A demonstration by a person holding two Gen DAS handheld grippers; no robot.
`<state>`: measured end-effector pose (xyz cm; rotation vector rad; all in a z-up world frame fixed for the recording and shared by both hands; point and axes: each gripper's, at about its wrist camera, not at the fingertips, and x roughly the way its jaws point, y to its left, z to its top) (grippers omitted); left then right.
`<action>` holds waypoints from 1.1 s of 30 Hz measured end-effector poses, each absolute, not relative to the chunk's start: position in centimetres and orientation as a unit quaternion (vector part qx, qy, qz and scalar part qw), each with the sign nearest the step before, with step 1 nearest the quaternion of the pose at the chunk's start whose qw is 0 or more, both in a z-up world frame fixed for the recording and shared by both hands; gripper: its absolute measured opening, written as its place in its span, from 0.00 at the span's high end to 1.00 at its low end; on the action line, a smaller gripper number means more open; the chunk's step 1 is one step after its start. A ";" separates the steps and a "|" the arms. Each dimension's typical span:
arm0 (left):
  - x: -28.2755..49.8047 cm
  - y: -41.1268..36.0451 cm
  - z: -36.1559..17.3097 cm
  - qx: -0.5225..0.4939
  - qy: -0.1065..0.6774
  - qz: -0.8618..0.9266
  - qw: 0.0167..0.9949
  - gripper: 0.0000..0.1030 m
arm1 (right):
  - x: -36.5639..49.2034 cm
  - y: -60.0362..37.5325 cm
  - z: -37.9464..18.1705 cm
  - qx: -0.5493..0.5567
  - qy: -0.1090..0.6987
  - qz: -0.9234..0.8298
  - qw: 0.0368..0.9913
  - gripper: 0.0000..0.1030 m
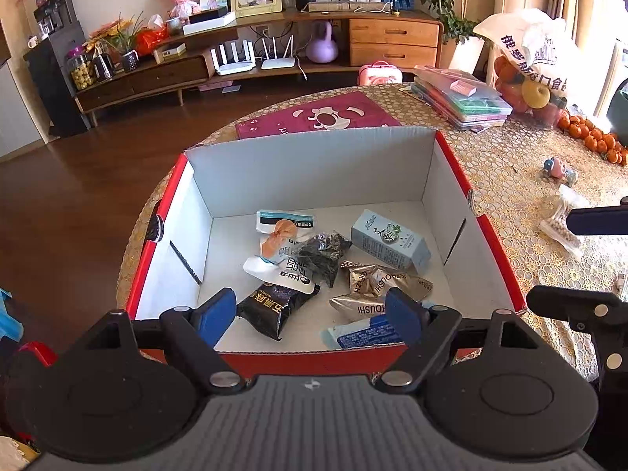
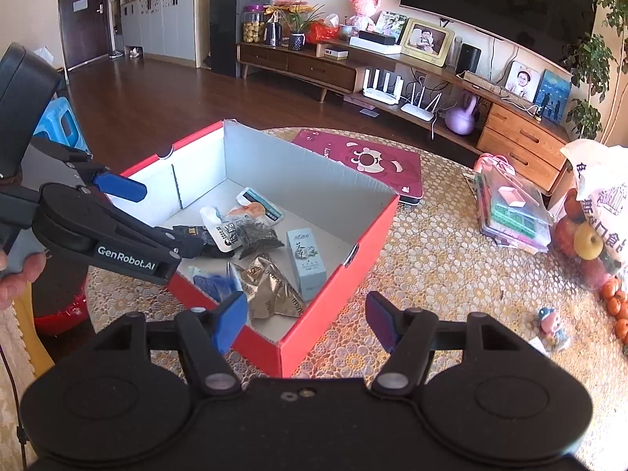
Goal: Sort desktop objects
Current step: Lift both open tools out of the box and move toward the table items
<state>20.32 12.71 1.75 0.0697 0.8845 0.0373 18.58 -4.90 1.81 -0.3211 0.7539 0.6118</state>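
Fingers of the left gripper (image 1: 312, 316) stand wide apart and empty over the red box's (image 1: 314, 359) near wall; the right gripper (image 2: 308, 322), likewise splayed and empty, hovers at its corner. Inside lie crinkly foil packets (image 1: 376, 288) (light, slippery; pinch a sealed edge) and, farther back, a stiff little carton (image 1: 390, 241), probably easiest across its narrow sides; beyond on the table a cotton-swab bag (image 1: 559, 227) and small figurine (image 1: 557, 168) remain unsorted.

"GenRobot.AI" on left gripper (image 2: 157, 212) arm; "HOUSHI" on gold packet (image 1: 378, 288)
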 end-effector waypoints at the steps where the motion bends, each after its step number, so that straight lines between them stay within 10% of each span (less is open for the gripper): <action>1: 20.1 12.7 1.9 0.032 0.427 0.017 0.904 0.19 | 18.3 -5.2 2.0 -0.152 0.359 0.293 0.873 0.35; 33: 13.3 4.8 4.7 0.026 0.382 -0.044 0.923 0.20 | 12.2 -15.3 4.6 -0.068 0.325 0.288 0.898 0.22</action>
